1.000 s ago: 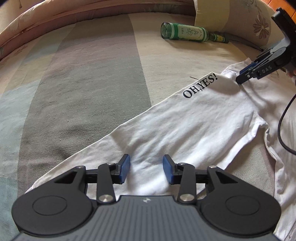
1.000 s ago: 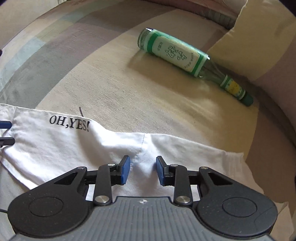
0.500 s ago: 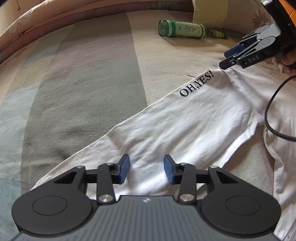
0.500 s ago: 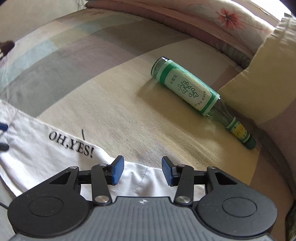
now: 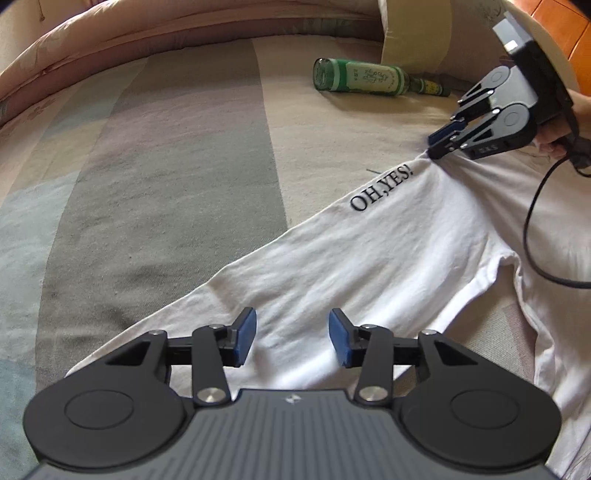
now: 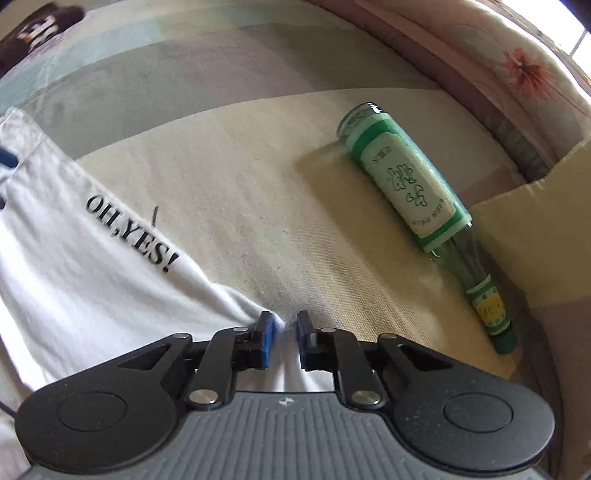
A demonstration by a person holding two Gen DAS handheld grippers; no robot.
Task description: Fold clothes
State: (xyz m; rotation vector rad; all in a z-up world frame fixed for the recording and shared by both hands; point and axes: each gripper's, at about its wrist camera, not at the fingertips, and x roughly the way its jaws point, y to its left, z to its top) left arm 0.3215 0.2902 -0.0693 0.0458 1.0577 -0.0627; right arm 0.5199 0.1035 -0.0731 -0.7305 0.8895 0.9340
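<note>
Now the right gripper (image 6: 284, 341) is being closed on the far edge of the white shirt (image 5: 388, 266), beside the black "OH,YES!" print (image 5: 382, 188). Half a second ago its blue pads (image 6: 265, 339) were being held wide apart above the cloth; they are now being drawn close together with a small peak of fabric pinched between them, and the fabric is being pulled taut toward that spot. The left gripper (image 5: 291, 341) is being kept as before, low over the near part of the shirt, its fingers spread apart with nothing between them. The shirt is being left spread on the striped bed cover (image 5: 166, 177), running from near left to far right. A green bottle (image 6: 410, 192) is lying on its side beyond it, near a pillow (image 5: 413, 33). The shirt's right side is being cut off by the frame edge, so its full outline cannot be made out. A black cable (image 5: 535, 221) is being trailed across the cloth.
</note>
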